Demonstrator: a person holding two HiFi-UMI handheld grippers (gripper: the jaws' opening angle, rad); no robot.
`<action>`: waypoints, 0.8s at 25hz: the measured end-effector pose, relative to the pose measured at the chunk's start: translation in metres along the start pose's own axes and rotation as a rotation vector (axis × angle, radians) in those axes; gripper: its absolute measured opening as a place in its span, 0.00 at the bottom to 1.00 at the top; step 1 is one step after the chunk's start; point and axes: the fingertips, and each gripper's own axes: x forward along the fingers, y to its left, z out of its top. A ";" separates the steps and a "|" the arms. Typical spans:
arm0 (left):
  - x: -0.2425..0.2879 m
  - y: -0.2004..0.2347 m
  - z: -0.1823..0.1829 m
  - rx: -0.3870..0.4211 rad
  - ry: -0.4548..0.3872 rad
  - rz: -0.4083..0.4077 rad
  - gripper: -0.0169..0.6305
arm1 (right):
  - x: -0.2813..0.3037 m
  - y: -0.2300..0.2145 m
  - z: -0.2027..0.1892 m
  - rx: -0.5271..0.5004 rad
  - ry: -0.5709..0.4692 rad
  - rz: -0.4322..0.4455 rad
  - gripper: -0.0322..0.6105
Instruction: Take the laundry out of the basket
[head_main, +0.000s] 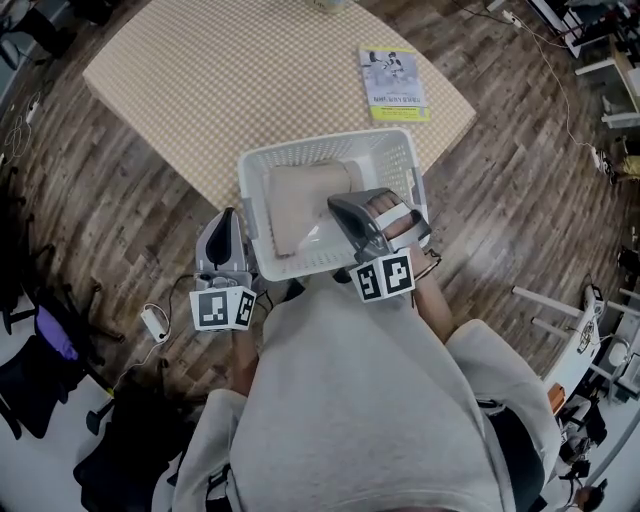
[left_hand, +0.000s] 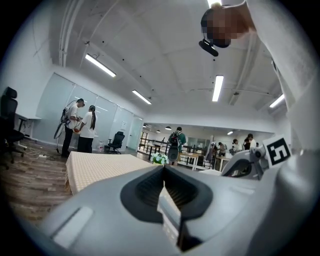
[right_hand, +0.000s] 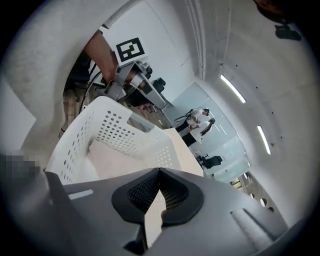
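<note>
closed, empty right gripper (head_main: 338, 205) over near rim of basket (head_main: 325, 143); closed, empty left gripper (head_main: 228, 214) just outside its left wall.

No words or numbers can be read. The booklet (head_main: 392, 84) near the table's (head_main: 200, 90) far right edge bears print too small to make out. The marker cubes (head_main: 222, 308) carry only black-and-white square patterns.
</note>
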 end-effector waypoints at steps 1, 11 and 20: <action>-0.001 0.000 0.001 -0.003 -0.002 0.002 0.04 | 0.001 0.002 -0.001 0.022 -0.004 0.015 0.05; -0.008 0.008 0.001 -0.024 -0.016 0.030 0.04 | 0.027 0.024 -0.013 0.151 -0.006 0.171 0.05; -0.012 0.013 0.002 -0.033 -0.028 0.050 0.04 | 0.074 0.077 -0.045 0.170 0.109 0.487 0.78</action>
